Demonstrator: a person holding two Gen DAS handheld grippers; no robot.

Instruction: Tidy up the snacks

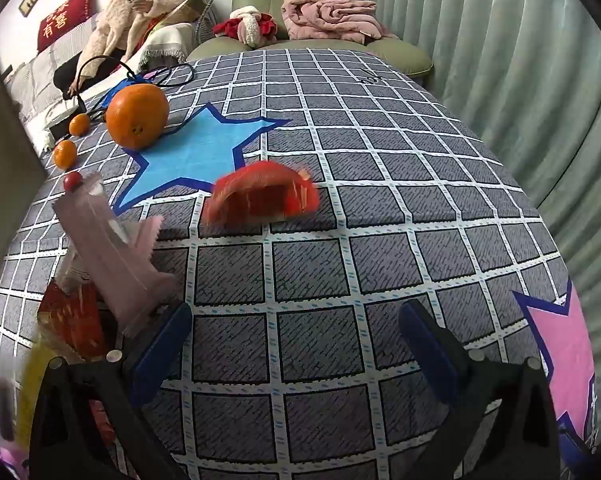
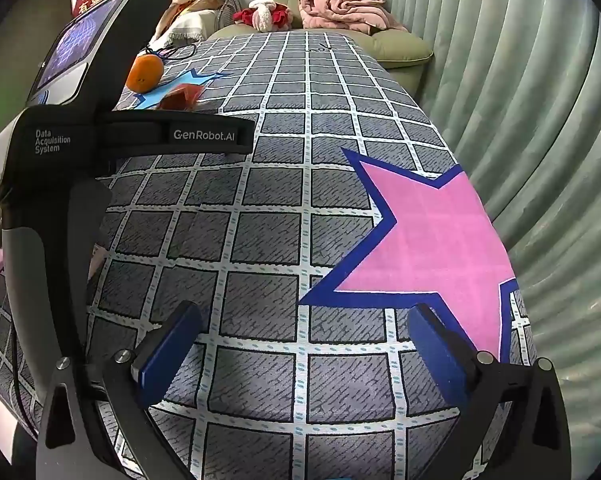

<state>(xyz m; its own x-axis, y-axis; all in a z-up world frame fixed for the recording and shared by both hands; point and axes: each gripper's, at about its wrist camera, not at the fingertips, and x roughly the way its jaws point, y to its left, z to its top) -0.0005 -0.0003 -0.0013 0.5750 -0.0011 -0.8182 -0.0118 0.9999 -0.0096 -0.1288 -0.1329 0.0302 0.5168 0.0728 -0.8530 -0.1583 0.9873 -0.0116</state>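
**Snack lot on checked cloth, both tongs spread**

Surface: grey checked tablecloth [image 1: 300, 280] with white grid lines, printed with a blue star [image 1: 192, 152] and a pink star [image 2: 432, 240].

Item 1: red snack packet [image 1: 260, 196], blurred, lying on the cloth just beside the lower right point of the blue star, well ahead of the left gripper [image 1: 296, 344]. Seen again, small and partly hidden, in the right wrist view [image 2: 180, 98].

Item 2: pale pink wrapper [image 1: 112, 248], upright and tilted, at the left edge of the left view, touching or nearly touching the left finger [image 1: 160, 348]; contact cannot be told.

Item 3: red-and-gold packet [image 1: 76, 316] low beside the pink wrapper, partly hidden.

Fruit: large orange [image 1: 138, 116] resting at the blue star's upper left; two small mandarins [image 1: 65, 154] nearer the cloth's left edge; a small red round piece [image 1: 71, 181] just below them.

Left gripper: fingers wide apart, nothing between.

Right gripper [image 2: 304, 352]: fingers wide apart, nothing between, over bare cloth beside the pink star. Left device body [image 2: 52, 152] at that view's left.
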